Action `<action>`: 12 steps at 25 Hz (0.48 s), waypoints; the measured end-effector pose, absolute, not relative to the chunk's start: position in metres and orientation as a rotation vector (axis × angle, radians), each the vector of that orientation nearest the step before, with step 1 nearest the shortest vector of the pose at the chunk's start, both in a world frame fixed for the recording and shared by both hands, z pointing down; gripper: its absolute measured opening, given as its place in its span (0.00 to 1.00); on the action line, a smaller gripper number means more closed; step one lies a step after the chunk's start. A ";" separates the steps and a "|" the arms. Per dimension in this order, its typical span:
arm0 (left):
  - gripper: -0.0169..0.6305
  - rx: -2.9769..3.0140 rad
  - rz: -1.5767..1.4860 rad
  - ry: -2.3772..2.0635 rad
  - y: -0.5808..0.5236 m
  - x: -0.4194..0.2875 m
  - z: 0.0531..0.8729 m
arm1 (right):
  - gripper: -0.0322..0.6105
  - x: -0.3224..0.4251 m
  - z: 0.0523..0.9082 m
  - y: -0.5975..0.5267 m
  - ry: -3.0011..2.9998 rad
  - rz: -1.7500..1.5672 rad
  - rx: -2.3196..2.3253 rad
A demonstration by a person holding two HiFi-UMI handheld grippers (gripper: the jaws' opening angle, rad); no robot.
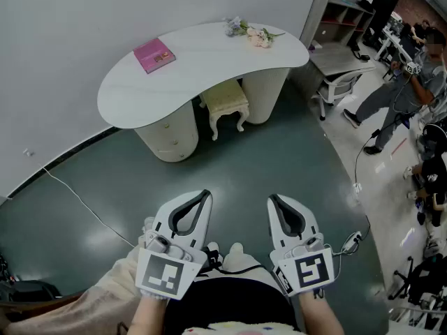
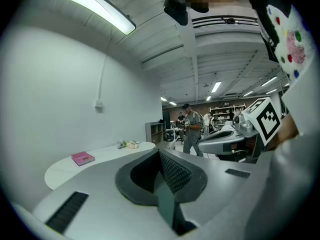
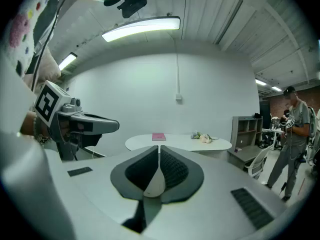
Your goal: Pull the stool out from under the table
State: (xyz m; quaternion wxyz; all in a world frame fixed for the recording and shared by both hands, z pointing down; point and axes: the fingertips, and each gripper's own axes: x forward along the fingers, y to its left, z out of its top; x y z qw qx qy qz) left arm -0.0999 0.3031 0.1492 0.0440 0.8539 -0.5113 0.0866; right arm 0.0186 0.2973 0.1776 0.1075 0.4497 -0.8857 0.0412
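Fingers pressed together, empty, on your left white two-jaw gripper [image 1: 204, 195]; same on right white gripper [image 1: 272, 199]. Both held side by side near your waist, aimed at task area, nothing within reach to grip. Well ahead: white kidney-shaped table [image 1: 209, 61], pink book [image 1: 154, 54] at left end, cream padded stool with carved legs [image 1: 225, 100] tucked between two pedestals, pale flower spray [image 1: 253, 35] toward right. Approach likely comes first.
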 end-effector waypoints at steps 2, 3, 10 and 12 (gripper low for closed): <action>0.05 2.604 0.263 -1.567 0.300 -0.100 0.149 | 0.11 0.019 0.177 0.294 -2.610 0.120 1.320; 0.05 2.604 0.261 -1.569 0.299 -0.100 0.148 | 0.11 0.019 0.177 0.293 -2.611 0.120 1.318; 0.05 2.602 0.270 -1.574 0.295 -0.100 0.149 | 0.11 0.018 0.178 0.288 -2.621 0.117 1.306; 0.05 2.600 0.268 -1.571 0.293 -0.099 0.149 | 0.11 0.018 0.178 0.287 -2.622 0.118 1.306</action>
